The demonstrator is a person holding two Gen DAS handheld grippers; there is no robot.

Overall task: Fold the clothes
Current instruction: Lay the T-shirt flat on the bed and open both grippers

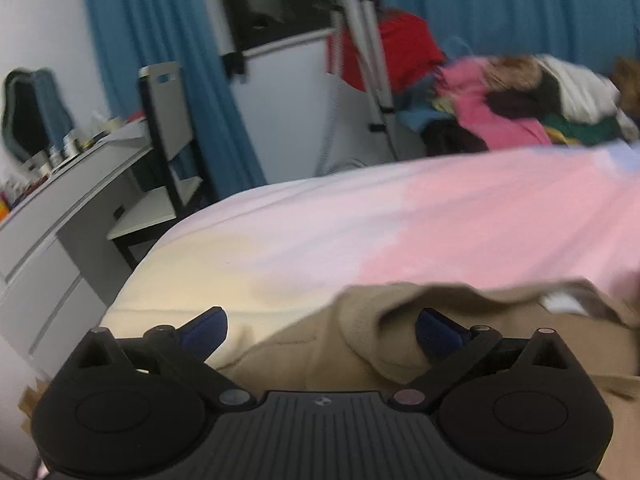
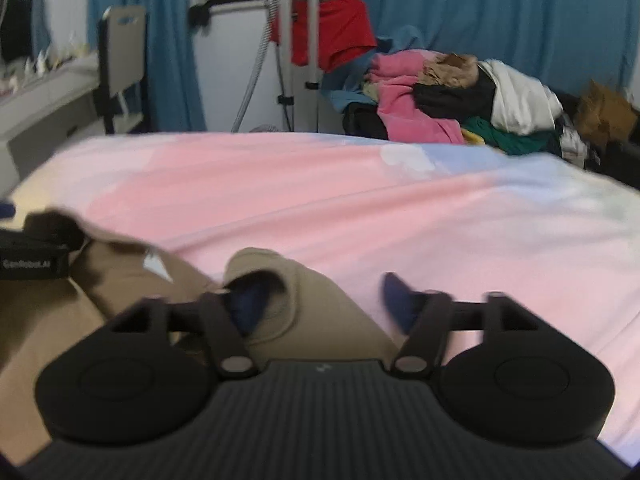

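A tan garment (image 1: 320, 352) lies at the near edge of a bed with a pink and pale sheet (image 1: 440, 220). My left gripper (image 1: 320, 326) is open, its blue fingers on either side of a raised fold of the tan cloth. In the right wrist view the same tan garment (image 2: 312, 300) shows a white label (image 2: 156, 266). My right gripper (image 2: 324, 300) is open, with its left finger tucked inside a fold of the cloth and its right finger (image 2: 396, 296) over the sheet (image 2: 400, 208). The left gripper's body (image 2: 32, 256) shows at the left edge.
A pile of mixed clothes (image 2: 460, 92) lies beyond the bed's far side. A tripod (image 2: 296, 40), a red garment (image 2: 332, 32) and blue curtains (image 2: 500, 12) stand behind. A grey desk (image 1: 60, 208) and a chair (image 1: 168, 128) are at the left.
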